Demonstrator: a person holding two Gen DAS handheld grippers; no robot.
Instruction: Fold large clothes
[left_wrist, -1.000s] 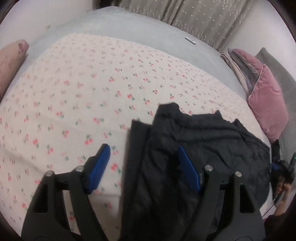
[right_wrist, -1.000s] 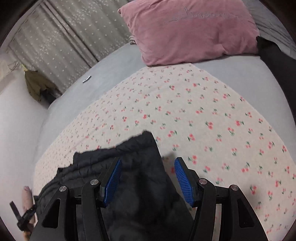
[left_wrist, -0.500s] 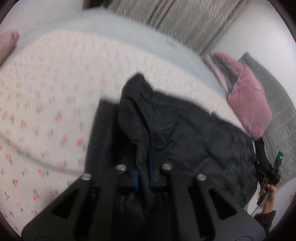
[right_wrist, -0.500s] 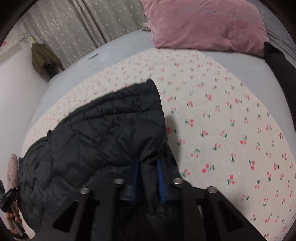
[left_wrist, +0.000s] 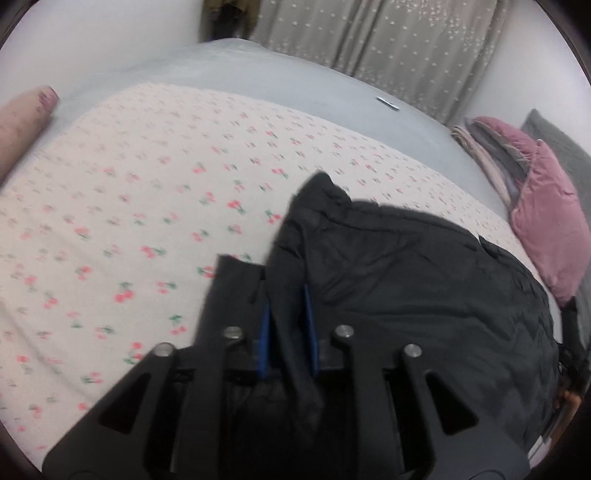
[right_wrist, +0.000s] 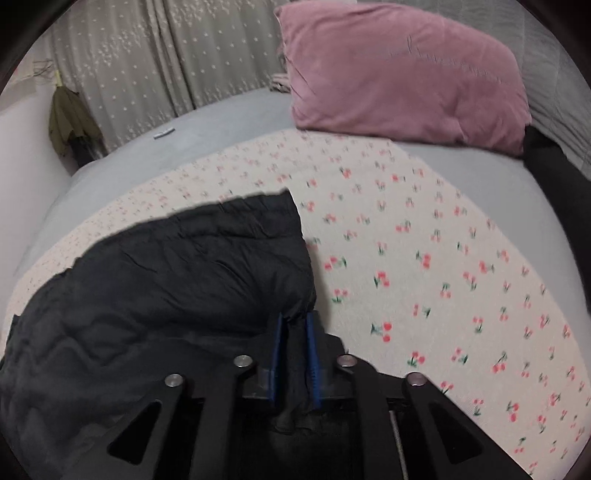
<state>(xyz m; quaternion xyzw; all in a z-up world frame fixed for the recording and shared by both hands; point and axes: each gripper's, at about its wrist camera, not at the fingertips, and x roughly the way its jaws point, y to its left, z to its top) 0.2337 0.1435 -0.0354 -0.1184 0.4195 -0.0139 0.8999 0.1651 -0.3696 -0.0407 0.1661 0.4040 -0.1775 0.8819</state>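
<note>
A large black quilted jacket (left_wrist: 424, 295) lies bunched on a cherry-print sheet (left_wrist: 147, 206) on the bed. It also shows in the right wrist view (right_wrist: 166, 295) on the same sheet (right_wrist: 424, 258). My left gripper (left_wrist: 287, 325) is shut on a fold of the jacket's edge, blue pads pinching the cloth. My right gripper (right_wrist: 295, 350) is shut on another part of the jacket's edge. Both hold the fabric a little above the sheet.
A pink cushion (right_wrist: 399, 70) lies at the head of the bed, also in the left wrist view (left_wrist: 550, 218). A rolled pinkish bolster (left_wrist: 18, 122) lies at the far left. Grey curtains (left_wrist: 388, 48) hang behind. Dark clothing (right_wrist: 561, 192) lies at the right.
Both grippers, open over the jacket a second ago, have closed on its edge and lifted the fabric. The jacket now spreads out wider between them.
</note>
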